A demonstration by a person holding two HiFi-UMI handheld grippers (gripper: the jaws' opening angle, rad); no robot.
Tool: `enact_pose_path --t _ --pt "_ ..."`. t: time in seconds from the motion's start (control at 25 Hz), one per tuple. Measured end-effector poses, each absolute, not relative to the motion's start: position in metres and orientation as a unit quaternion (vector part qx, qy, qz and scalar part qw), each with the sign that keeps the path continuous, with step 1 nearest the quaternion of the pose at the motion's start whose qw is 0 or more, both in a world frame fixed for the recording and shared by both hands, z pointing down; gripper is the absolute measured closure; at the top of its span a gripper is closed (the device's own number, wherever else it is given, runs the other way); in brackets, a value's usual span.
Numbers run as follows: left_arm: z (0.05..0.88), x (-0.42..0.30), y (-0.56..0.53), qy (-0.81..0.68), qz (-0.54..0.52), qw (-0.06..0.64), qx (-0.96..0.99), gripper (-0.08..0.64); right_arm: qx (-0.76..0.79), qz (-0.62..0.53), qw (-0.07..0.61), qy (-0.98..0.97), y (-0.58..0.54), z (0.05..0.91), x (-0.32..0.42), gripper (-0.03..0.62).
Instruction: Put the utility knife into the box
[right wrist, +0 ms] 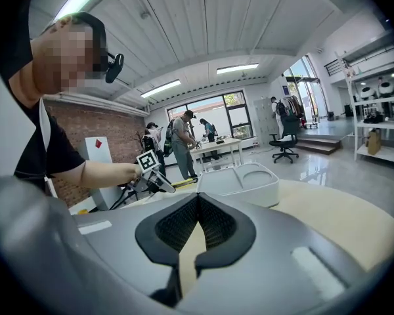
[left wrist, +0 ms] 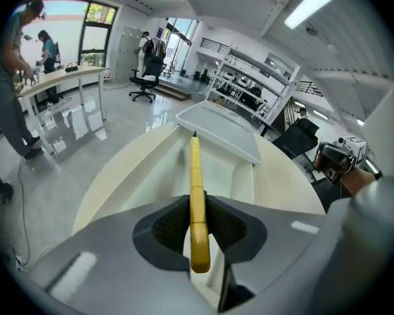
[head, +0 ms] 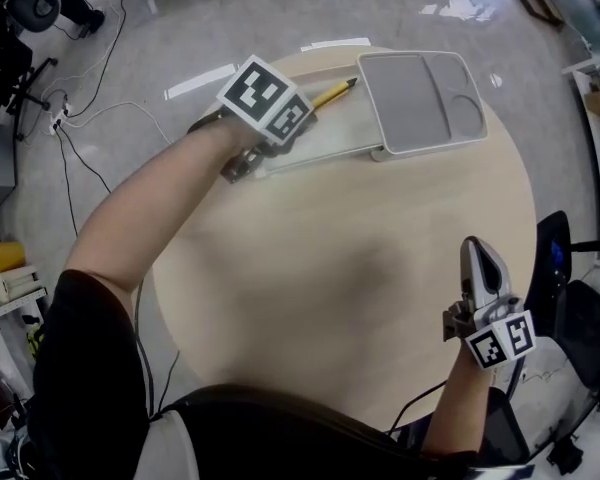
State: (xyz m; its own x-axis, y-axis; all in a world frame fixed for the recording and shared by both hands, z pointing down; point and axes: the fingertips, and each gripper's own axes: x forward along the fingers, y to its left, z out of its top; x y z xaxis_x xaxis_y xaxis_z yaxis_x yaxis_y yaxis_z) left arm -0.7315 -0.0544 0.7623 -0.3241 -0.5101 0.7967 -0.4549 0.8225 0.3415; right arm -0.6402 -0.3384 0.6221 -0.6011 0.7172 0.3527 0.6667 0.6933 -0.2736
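Left gripper (left wrist: 197,218) clamps the yellow utility knife (left wrist: 195,172) just above the open white box (left wrist: 154,169); right gripper (head: 478,255) idle.
Left jaws are part closed on the knife's handle end, blade tip pointing away toward the grey compartment tray (left wrist: 220,128) beyond the box. Likely best move: lower until the knife lies flat inside the box walls, tip clear of the far wall, then open. Right gripper's jaws are together with nothing in them, well apart at the table (head: 360,268) near edge.

Round beige table (head: 380,268), black cables (head: 80,155) on glossy floor (head: 180,28), office chair (left wrist: 143,87)
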Motion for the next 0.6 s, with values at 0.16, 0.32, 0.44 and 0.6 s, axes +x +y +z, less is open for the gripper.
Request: enact_pose_path --t 0.16,0.32,0.44,0.6 --pt "0.781 -0.74 -0.055 -0.806 0.036 0.52 0.282 0.491 -0.394 0.064 0.228 -0.888 -0.341 0.636 -0.638 0.577" --pt "0.789 -0.748 -0.051 -0.803 0.066 0.527 0.272 0.489 -0.397 0.066 0.231 -0.886 -0.339 0.64 -0.635 0.577" --pt "0.794 -0.751 -0.046 -0.805 0.078 0.528 0.258 0.488 -0.397 0.073 0.232 -0.885 -0.336 0.642 -0.631 0.577" --pt "0.794 -0.759 -0.047 -0.82 0.082 0.514 0.236 0.467 -0.399 0.08 0.234 -0.883 -0.342 0.645 -0.627 0.577"
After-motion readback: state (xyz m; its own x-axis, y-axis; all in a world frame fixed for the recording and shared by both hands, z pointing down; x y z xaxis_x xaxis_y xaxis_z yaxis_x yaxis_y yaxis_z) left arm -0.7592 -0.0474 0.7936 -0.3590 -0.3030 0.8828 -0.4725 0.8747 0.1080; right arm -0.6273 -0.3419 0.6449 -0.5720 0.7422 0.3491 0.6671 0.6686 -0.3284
